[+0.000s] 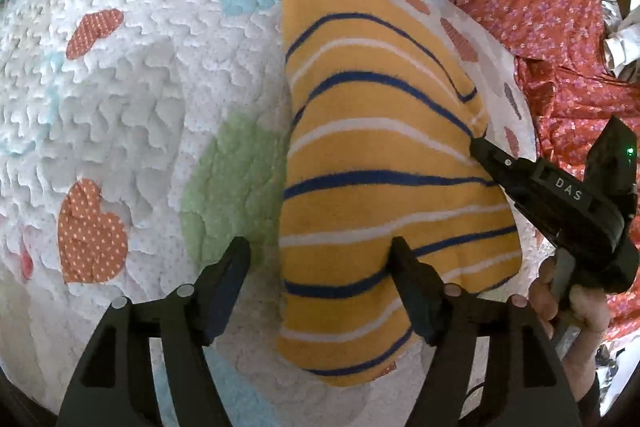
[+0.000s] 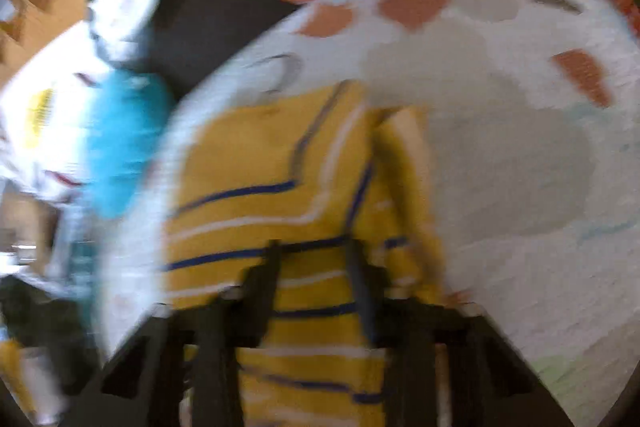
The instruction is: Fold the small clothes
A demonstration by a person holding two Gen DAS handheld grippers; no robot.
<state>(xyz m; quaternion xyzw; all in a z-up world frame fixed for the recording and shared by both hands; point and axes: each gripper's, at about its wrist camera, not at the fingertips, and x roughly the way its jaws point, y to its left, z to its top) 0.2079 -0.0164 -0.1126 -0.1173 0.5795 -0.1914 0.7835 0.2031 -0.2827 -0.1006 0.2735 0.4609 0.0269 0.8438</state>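
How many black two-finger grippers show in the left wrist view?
2. The left gripper at the bottom, fingers spread over the edge of the yellow striped garment; the right gripper at the right, tip against that garment's corner.

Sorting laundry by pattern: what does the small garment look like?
Yellow garment with blue and white stripes; clearest in the left wrist view.

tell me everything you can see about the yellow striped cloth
The yellow striped cloth looks like soft fleece or terry, crossed by thin navy and white stripes. It lies folded and rumpled on the heart-patterned quilt. The right gripper touches its far edge; the left gripper is open at its near edge.
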